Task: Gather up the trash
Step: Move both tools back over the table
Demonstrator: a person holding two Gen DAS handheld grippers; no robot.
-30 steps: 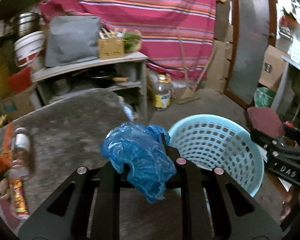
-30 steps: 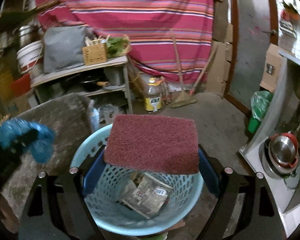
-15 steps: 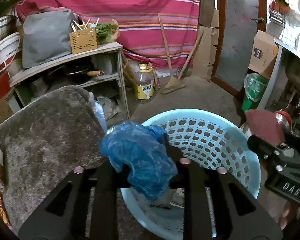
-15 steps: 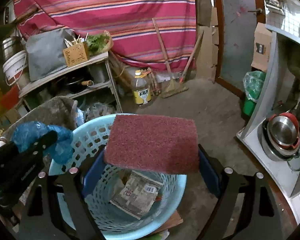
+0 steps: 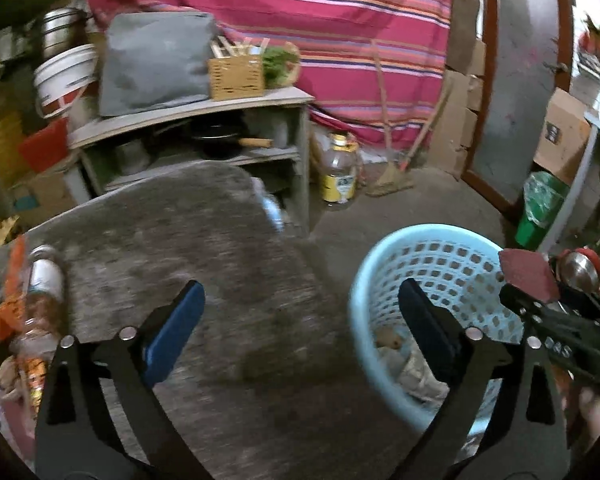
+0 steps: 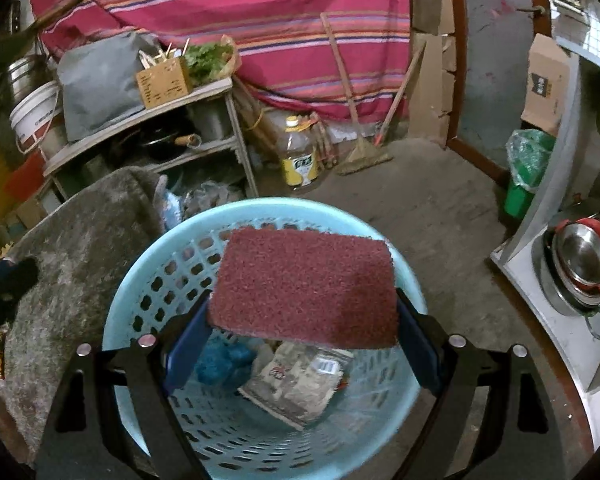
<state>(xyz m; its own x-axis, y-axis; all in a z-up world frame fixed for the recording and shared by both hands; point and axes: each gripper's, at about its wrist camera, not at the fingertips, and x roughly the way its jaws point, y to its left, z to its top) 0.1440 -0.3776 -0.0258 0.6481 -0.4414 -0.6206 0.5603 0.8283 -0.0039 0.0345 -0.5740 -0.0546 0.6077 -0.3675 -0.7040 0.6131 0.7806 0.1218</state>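
Note:
My left gripper [image 5: 300, 312] is open and empty over the grey carpeted table [image 5: 204, 248], just left of the light blue basket [image 5: 364, 280]. My right gripper [image 6: 300, 320] is shut on a dark red scouring pad [image 6: 304, 284] and holds it over the basket [image 6: 140, 264]. The crumpled blue plastic bag [image 6: 220, 362] lies inside the basket beside a printed wrapper [image 6: 300, 380]. The pad also shows in the left wrist view [image 5: 526, 270]. A plastic bottle [image 5: 44, 276] and orange wrappers [image 5: 8, 308] lie at the table's left edge.
A shelf unit [image 6: 148, 116] with a wooden box and grey bag stands behind. An oil jug [image 6: 298, 156] and broom [image 6: 360, 152] stand by the striped curtain. A green bin [image 6: 526, 168] and a counter with steel bowls [image 6: 584, 264] are at the right.
My left gripper opened and let go of the blue bag, which now lies in the basket. It then swung left, back over the table. The right gripper still holds the pad over the basket.

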